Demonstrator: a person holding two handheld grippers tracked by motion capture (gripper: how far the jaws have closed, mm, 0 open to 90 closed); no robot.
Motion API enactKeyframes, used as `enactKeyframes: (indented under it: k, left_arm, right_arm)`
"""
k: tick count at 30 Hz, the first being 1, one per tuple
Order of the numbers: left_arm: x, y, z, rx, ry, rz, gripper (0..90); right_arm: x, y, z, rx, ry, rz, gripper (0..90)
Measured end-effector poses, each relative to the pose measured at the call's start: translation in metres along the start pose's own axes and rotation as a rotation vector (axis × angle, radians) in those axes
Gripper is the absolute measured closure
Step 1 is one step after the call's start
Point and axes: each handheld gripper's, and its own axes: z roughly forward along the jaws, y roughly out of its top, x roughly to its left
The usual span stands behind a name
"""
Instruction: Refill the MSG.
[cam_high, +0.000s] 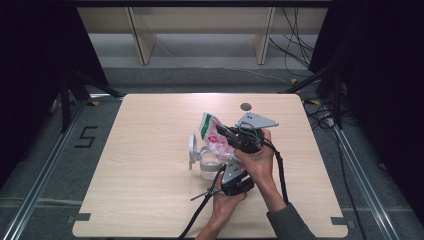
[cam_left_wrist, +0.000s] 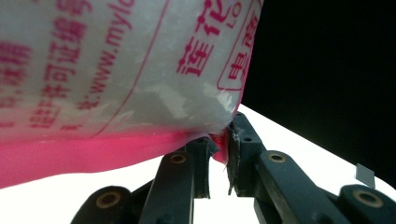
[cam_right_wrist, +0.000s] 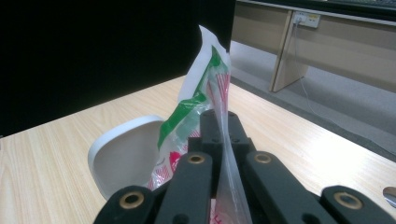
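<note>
Plastic bag (cam_high: 214, 134) held tilted over clear jar (cam_high: 210, 167), lid (cam_high: 192, 150) flipped open. Right gripper (cam_right_wrist: 223, 135) clamped on bag's top film; left gripper (cam_left_wrist: 219, 156) pinches pink bottom corner. Pouring seems underway; jar's fill hard to judge. Emptying, closing remain.

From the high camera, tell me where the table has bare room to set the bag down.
Bare wood lies left of the jar and its open lid, and along the table near edge. It is crowded at the middle, where both grippers hold the bag over the jar.
</note>
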Motion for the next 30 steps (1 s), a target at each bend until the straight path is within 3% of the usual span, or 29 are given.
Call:
enactKeyframes:
  k: [14, 19, 22, 30]
  left_arm:
    - [0.0005, 0.0003, 0.0007, -0.001, 0.001, 0.002, 79.9]
    - [-0.0004, 0.001, 0.0, -0.003, 0.011, -0.006, 79.9]
    - [0.0001, 0.001, 0.0008, -0.014, -0.003, -0.009, 79.9]
    - [0.0003, 0.0015, 0.0019, -0.012, -0.004, -0.008, 79.9]
  right_arm:
    - [0.0012, -0.0002, 0.0007, -0.004, -0.023, 0.009, 90.0]
    - [0.0026, 0.0006, 0.0005, 0.01, -0.009, 0.009, 90.0]
    - [0.0008, 0.0013, 0.0022, -0.005, -0.009, -0.03, 90.0]
    - [0.0036, 0.0007, 0.0028, 0.01, -0.019, 0.004, 90.0]
